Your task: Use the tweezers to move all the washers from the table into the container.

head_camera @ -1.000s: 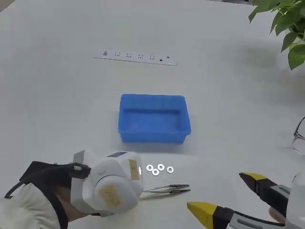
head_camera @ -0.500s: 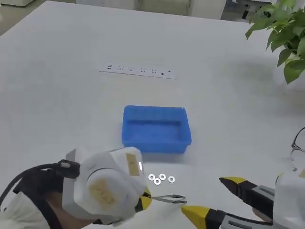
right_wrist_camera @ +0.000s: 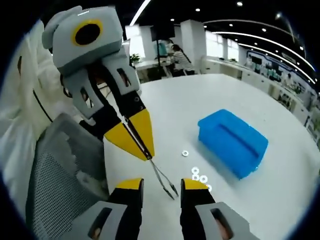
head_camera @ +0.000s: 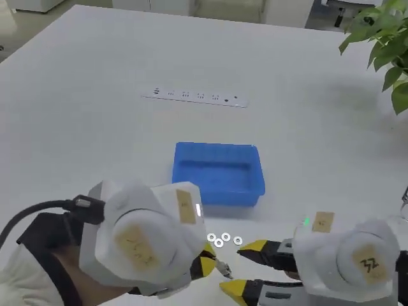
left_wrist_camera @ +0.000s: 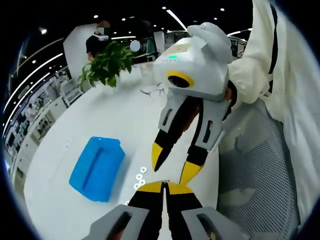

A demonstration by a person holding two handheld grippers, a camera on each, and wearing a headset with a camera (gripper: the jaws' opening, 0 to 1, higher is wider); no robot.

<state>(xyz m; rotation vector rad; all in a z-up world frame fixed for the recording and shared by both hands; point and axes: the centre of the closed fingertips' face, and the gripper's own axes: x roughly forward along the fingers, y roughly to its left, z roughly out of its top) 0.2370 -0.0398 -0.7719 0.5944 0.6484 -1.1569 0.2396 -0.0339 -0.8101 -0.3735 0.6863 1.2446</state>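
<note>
left gripper [right_wrist_camera: 142, 150]: fingers pinched shut on tweezers [right_wrist_camera: 162, 180], tips left free | right gripper [left_wrist_camera: 172, 171]: fingers wide, flanking the tweezers' tips, probably to steady them | washers [head_camera: 223, 239]: clustered on bench [head_camera: 95, 127] just before blue container [head_camera: 217, 191], which looked empty

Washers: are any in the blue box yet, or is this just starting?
Just starting. Done: the left claw is shut on the tweezers. In hand: the open right claw sits close by their tips. Left: all four washers lie on the table, and the box looks empty.
</note>
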